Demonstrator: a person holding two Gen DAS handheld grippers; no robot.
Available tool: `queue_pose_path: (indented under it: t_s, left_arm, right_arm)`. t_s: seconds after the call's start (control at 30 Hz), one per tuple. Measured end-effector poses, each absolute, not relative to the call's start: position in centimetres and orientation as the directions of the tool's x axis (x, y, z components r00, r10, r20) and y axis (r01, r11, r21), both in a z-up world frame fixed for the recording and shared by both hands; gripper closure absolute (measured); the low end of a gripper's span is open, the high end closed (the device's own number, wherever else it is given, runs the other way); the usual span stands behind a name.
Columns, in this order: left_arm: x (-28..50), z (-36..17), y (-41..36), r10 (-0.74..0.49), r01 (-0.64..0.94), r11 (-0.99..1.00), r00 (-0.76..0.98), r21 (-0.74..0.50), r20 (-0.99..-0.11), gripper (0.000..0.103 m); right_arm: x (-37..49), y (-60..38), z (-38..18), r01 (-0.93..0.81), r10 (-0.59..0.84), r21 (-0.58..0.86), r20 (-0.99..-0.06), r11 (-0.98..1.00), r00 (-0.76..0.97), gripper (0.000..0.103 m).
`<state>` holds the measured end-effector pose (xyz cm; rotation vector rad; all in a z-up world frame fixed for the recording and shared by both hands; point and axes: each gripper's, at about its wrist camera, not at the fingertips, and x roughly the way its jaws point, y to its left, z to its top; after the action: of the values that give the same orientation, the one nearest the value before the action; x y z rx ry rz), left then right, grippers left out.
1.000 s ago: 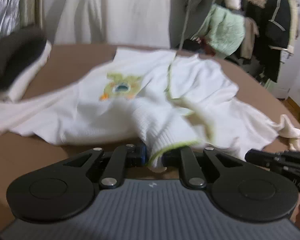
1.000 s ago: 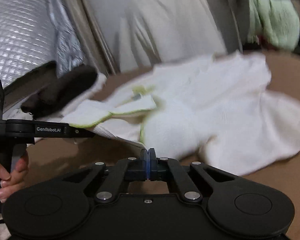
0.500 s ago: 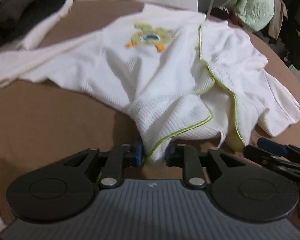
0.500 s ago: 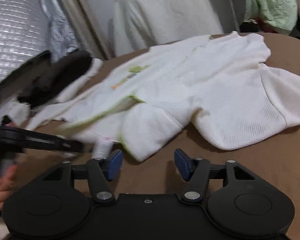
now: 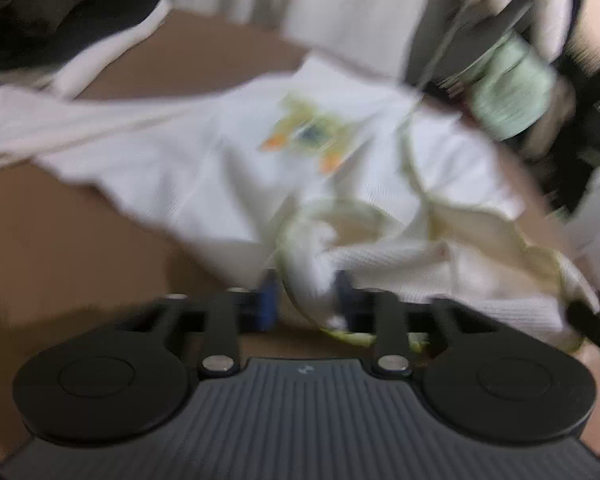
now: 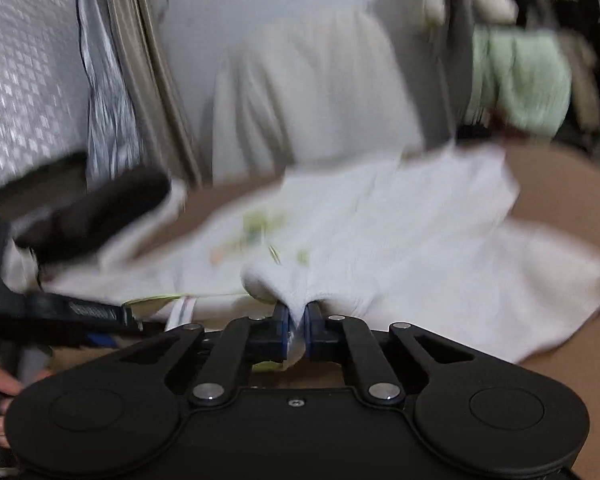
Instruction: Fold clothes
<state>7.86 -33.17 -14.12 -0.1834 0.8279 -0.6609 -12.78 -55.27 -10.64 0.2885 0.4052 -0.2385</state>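
Garment on table — clothes behind.

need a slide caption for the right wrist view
Right gripper pinches a fold of the white garment on the brown table.

The left wrist view is blurred. The left gripper holds a bunched, green-edged fold of the white garment between its jaws. The garment, with a green and orange print, lies crumpled on the brown table. A dark cloth sits far left.
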Motion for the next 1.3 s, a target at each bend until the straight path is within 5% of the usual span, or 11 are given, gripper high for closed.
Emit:
queue_pose_path:
  t_s: [0.2, 0.4, 0.5, 0.6, 0.67, 0.7, 0.77, 0.8, 0.83, 1.03, 1.3]
  left_arm:
    - [4.3, -12.9, -34.8, -0.537, 0.57, 0.779, 0.391, -0.261, -0.748, 0.079]
    - [3.8, -18.0, -35.3, -0.433, 0.541, 0.816, 0.335, -0.206, -0.837, 0.055]
    - [4.0, -18.3, -35.4, -0.444, 0.514, 0.828, 0.355, -0.225, -0.823, 0.018]
    - [4.1, -19.0, -36.2, -0.434, 0.504, 0.836, 0.365, -0.217, -0.824, 0.015]
    - [3.9, -19.5, -37.7, -0.4, 0.521, 0.842, 0.429, -0.139, -0.81, 0.02]
    - [3.6, -19.3, -38.3, -0.395, 0.55, 0.83, 0.459, -0.095, -0.796, 0.028]
    - [2.9, -18.9, -39.5, -0.39, 0.598, 0.801, 0.517, -0.005, -0.762, 0.096]
    - [2.5, -18.4, -39.8, -0.392, 0.613, 0.789, 0.538, 0.028, -0.746, 0.095]
    - [1.9, -17.1, -39.4, -0.399, 0.612, 0.791, 0.545, 0.024, -0.737, 0.095]
    - [-1.0, -10.3, -36.3, -0.458, 0.582, 0.806, 0.494, -0.11, -0.739, 0.096]
    - [-2.1, -14.2, -38.8, -0.422, 0.654, 0.748, 0.335, -0.115, -0.842, 0.096]
  right_arm:
    - [-14.5, -56.8, -7.5, 0.303, -0.131, 0.191, -0.605, 0.934, 0.785, 0.094]
    - [-14.6, -58.0, -15.0, 0.393, -0.155, 0.14, -0.762, 0.909, 0.629, 0.095]
    - [-14.6, -57.1, -15.7, 0.362, -0.167, 0.097, -0.757, 0.927, 0.631, 0.089]
    - [-15.0, -56.6, -15.7, 0.355, -0.162, 0.118, -0.728, 0.927, 0.666, 0.073]
    - [-14.9, -56.7, -16.4, 0.365, -0.147, 0.172, -0.699, 0.915, 0.7, 0.045]
    - [-14.8, -56.8, -16.9, 0.372, -0.146, 0.196, -0.682, 0.907, 0.716, 0.042]
    - [-14.8, -57.0, -17.8, 0.399, -0.179, 0.201, -0.656, 0.895, 0.733, 0.049]
    - [-15.2, -57.0, -16.6, 0.379, -0.166, 0.206, -0.646, 0.902, 0.745, 0.061]
    - [-15.5, -56.9, -15.4, 0.36, -0.152, 0.211, -0.636, 0.909, 0.757, 0.095]
    - [-17.7, -56.5, -8.4, 0.247, -0.068, 0.238, -0.577, 0.939, 0.814, 0.094]
    - [-17.2, -55.1, -13.5, 0.313, -0.218, -0.031, -0.781, 0.949, 0.585, 0.095]
